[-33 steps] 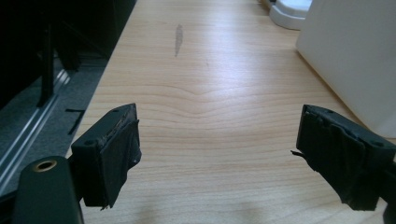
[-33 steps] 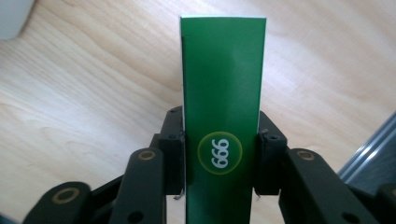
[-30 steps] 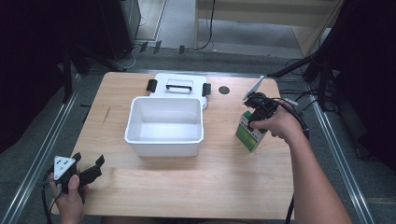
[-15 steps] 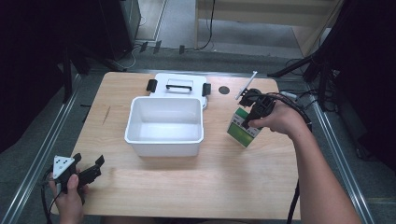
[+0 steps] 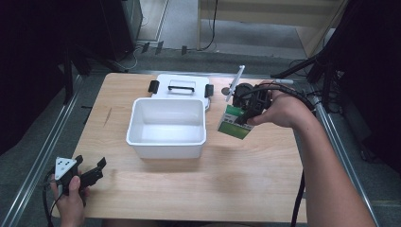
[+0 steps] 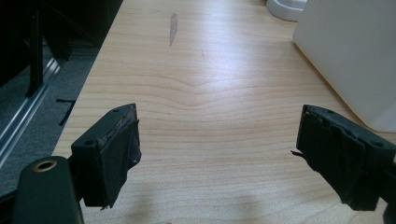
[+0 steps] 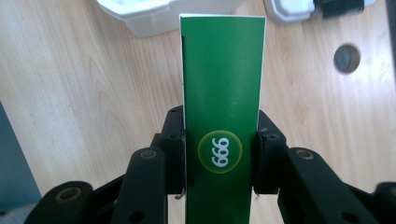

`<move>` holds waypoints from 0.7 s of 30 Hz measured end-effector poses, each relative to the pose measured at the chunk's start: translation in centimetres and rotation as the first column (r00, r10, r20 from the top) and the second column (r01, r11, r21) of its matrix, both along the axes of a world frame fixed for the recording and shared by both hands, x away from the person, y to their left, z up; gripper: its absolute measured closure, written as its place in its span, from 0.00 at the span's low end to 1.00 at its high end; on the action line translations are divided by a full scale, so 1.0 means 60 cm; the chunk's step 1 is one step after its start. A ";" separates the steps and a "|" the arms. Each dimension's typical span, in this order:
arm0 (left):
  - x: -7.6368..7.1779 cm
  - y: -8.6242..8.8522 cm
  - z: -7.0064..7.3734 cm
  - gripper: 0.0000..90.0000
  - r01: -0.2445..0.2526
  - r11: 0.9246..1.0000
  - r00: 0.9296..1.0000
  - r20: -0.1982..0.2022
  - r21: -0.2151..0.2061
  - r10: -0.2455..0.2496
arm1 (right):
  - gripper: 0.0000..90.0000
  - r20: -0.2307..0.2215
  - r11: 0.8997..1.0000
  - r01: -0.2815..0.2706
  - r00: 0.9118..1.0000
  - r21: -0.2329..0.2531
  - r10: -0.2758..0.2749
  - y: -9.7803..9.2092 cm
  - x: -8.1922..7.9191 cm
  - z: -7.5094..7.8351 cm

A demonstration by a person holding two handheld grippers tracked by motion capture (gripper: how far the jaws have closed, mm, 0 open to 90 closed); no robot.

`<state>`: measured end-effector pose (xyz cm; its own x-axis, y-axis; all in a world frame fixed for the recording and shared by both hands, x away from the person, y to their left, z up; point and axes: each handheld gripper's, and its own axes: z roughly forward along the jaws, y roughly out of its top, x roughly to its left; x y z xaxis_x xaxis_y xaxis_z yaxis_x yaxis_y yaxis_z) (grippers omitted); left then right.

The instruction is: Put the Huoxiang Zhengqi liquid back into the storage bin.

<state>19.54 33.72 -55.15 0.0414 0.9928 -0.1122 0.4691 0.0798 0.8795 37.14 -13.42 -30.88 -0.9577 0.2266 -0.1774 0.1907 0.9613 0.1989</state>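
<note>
Left gripper [image 5: 87, 176]: jaws wide apart, idle at table's [image 5: 236, 189] near-left corner. Centre: white bin [image 5: 166, 127] empty, lid [image 5: 181, 87] behind. Right gripper [image 5: 249, 113]: clamped on green carton [image 5: 232, 124], lifted, tilted, just right of bin. Pickup done; placing in bin likely remains.

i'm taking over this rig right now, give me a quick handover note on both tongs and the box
Right tongs: shut on the green cardboard box with the 999 logo, held tilted above the wooden table, just right of the open white plastic bin.
Left tongs: open, holding nothing, low over the table's near-left corner.
White lid with black latches: off, lying behind the bin.
Done: box gripped and lifted.
Left: probably carry the box over the bin and release it inside; perhaps fit the lid afterwards.
</note>
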 end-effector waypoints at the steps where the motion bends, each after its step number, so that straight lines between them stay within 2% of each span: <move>1: 0.000 0.000 0.000 0.16 0.000 1.000 1.000 0.000 0.000 0.000 | 0.72 0.005 1.000 -0.009 1.000 -0.002 0.009 0.004 0.000 0.004; 4: 0.000 0.001 0.000 0.16 0.003 1.000 1.000 -0.002 0.002 -0.003 | 0.72 0.017 1.000 -0.025 1.000 0.003 0.025 0.016 0.001 0.017; 5: 0.000 0.000 0.000 0.16 0.001 1.000 1.000 0.000 -0.003 -0.001 | 0.72 0.026 0.999 -0.049 0.998 0.009 0.049 0.024 0.002 0.026; 9: 0.001 0.000 0.000 0.16 0.002 1.000 1.000 -0.003 -0.004 -0.002 | 0.72 0.016 0.999 -0.047 0.999 0.014 0.047 0.040 0.001 0.044; 12: 0.001 0.000 0.000 0.16 0.005 1.000 1.000 -0.007 -0.006 -0.005 | 0.72 0.021 0.997 -0.069 0.997 0.019 0.069 0.051 0.000 0.056; 21: 0.001 0.000 0.000 0.16 0.007 1.000 1.000 -0.009 -0.005 -0.007 | 0.72 0.034 0.995 -0.096 0.995 0.031 0.095 0.083 -0.004 0.075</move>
<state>19.63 33.72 -55.17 0.0478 0.9919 -0.1177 0.4773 0.0808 0.8750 36.87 -8.43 -26.41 -0.9690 0.1407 -0.2029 0.0914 0.9677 0.2349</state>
